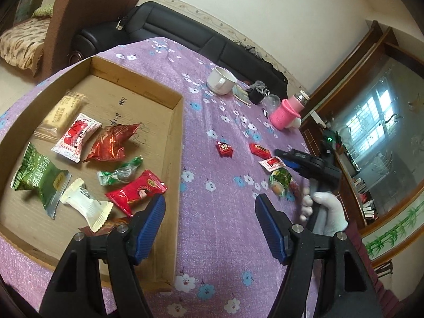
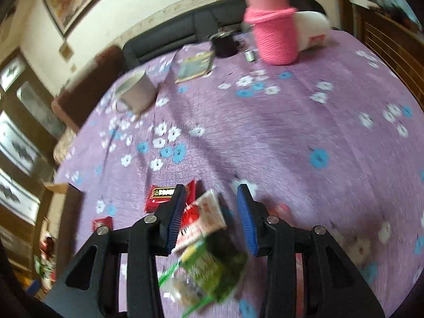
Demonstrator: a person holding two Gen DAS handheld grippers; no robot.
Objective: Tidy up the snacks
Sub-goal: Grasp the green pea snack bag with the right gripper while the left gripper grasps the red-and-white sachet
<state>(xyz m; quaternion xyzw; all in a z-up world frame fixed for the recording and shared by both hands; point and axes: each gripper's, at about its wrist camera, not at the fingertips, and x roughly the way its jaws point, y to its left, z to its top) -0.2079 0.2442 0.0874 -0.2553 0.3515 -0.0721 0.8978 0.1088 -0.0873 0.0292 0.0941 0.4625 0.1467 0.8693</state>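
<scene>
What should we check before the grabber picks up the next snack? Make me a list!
1. Right gripper open: ok, its jaws stand apart.
2. Snack between the jaws: ok, the red-and-white packet lies between the blue pads.
3. Only one snack in the way: not ok, the green packet lies right beside it and may get pinched too.
4. Sharp view: not ok, the right wrist picture is blurred.
5. Room in the cardboard box: ok, bare floor shows beyond the snacks inside.
6. Left gripper out of the way: ok, open and empty by the box's wall.
</scene>
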